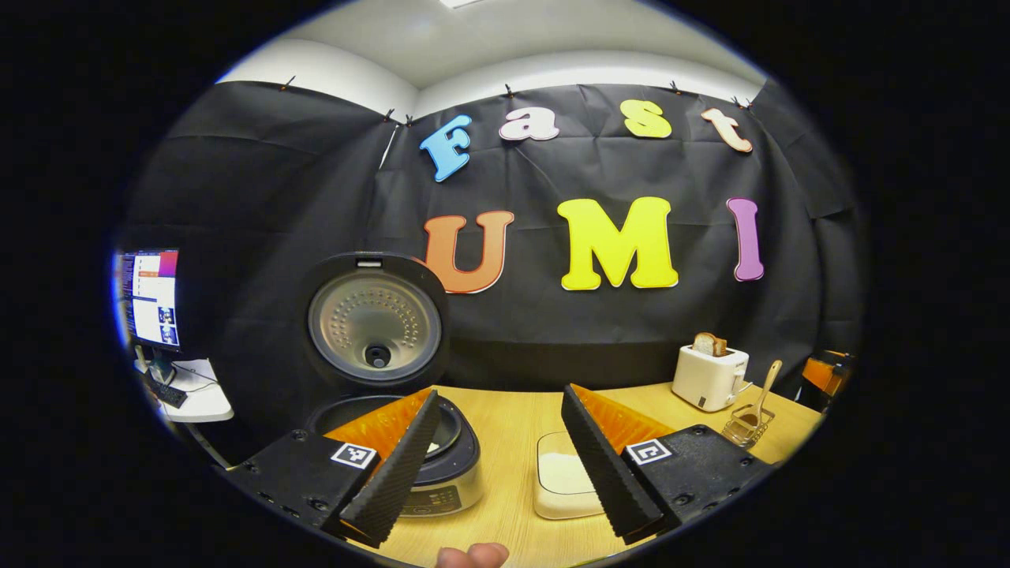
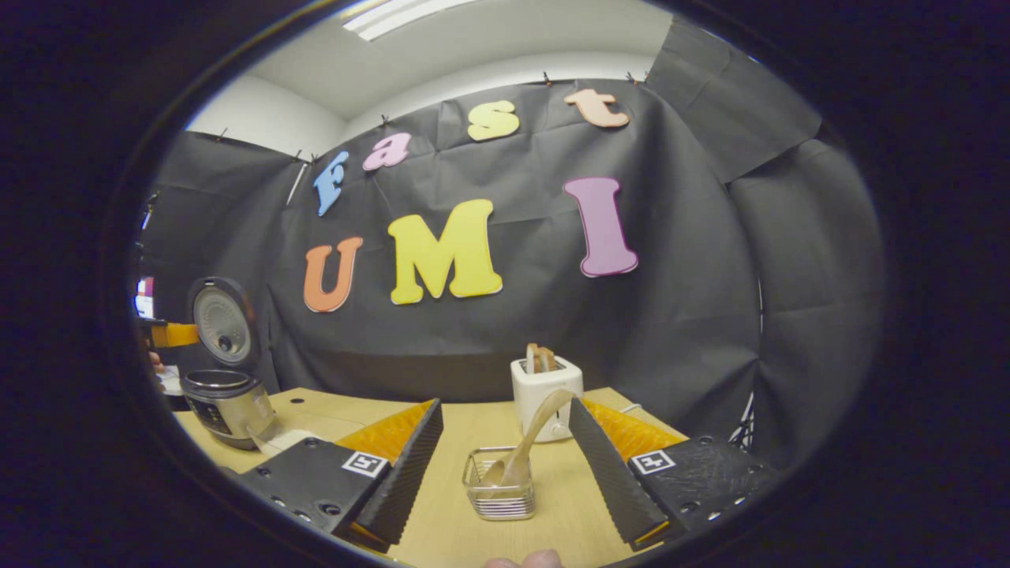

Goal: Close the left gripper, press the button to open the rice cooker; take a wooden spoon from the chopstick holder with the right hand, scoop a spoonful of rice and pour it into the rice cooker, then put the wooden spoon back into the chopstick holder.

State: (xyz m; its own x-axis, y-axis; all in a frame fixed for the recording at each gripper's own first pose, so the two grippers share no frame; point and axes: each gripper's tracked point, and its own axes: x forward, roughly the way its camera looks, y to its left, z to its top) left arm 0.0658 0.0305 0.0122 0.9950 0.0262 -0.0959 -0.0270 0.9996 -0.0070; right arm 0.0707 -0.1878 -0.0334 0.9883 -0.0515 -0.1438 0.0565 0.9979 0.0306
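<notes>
The left gripper [image 1: 505, 465] has its fingers wide apart and holds nothing, just in front of the rice cooker [image 1: 394, 442], whose lid stands up open. The right gripper [image 2: 505, 473] is spread apart too (nothing in it), facing the chopstick holder [image 2: 499, 483] on the table [image 2: 473, 426]. The wooden spoon [image 2: 530, 442] leans inside the holder, and the rice dish [image 1: 564, 477] sits beside the cooker.

Left gripper view: low over the table [image 1: 505, 426], facing the wall, close on the open rice cooker [image 1: 394, 442].
Right gripper view: low, facing the chopstick holder [image 2: 499, 481], close.
Shared: toaster [image 1: 708, 377], cooker, holder, tabletop.
</notes>
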